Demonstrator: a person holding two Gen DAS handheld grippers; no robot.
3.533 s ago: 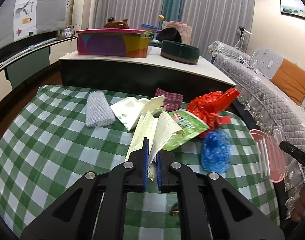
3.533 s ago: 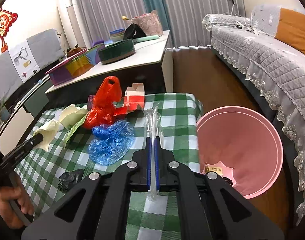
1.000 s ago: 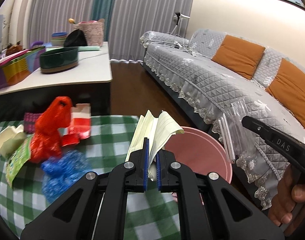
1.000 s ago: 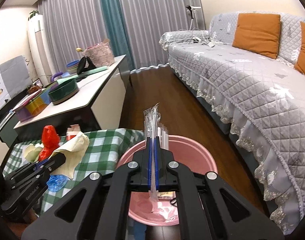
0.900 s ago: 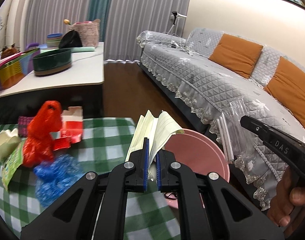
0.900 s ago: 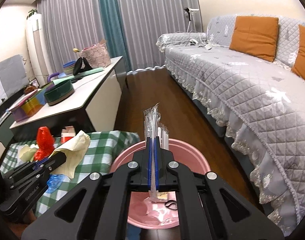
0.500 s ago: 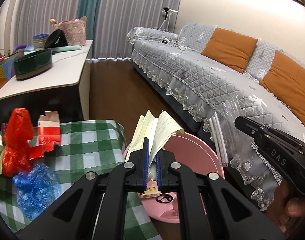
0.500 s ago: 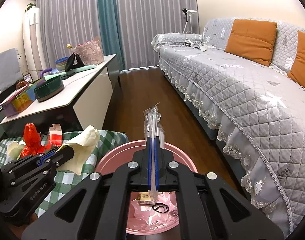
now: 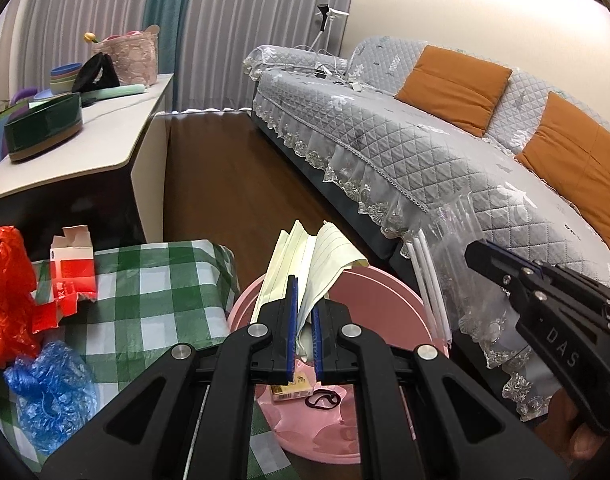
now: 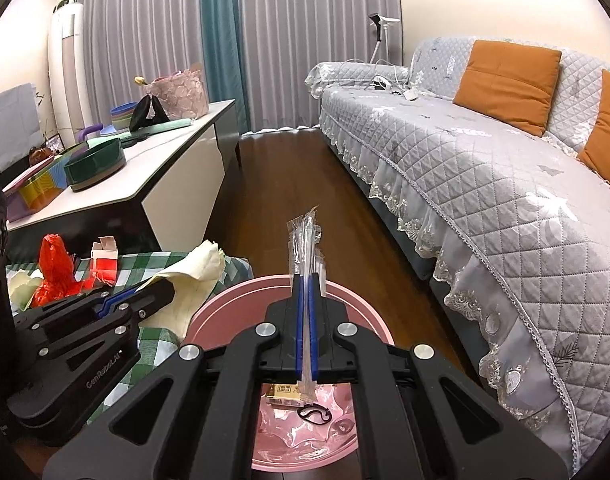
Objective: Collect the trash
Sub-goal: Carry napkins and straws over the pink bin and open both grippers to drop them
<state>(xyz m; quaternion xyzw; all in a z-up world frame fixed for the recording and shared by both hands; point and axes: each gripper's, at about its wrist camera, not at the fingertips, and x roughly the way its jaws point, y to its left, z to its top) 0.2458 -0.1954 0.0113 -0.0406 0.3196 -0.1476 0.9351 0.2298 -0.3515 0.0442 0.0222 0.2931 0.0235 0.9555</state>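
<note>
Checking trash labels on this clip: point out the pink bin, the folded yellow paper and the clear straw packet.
pink bin [image 10: 225,308], right wrist view, on its left rim.
folded yellow paper [image 9: 329,256], left wrist view, on the lined sheet.
clear straw packet [image 10: 303,240], right wrist view, on its upper half.

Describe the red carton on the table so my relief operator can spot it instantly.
Start at the green checked tablecloth, near its edge facing the white sideboard. The red-and-white carton stands there with torn-open top flaps, right of the crumpled red plastic bag; it alone is stiff and boxy.
</note>
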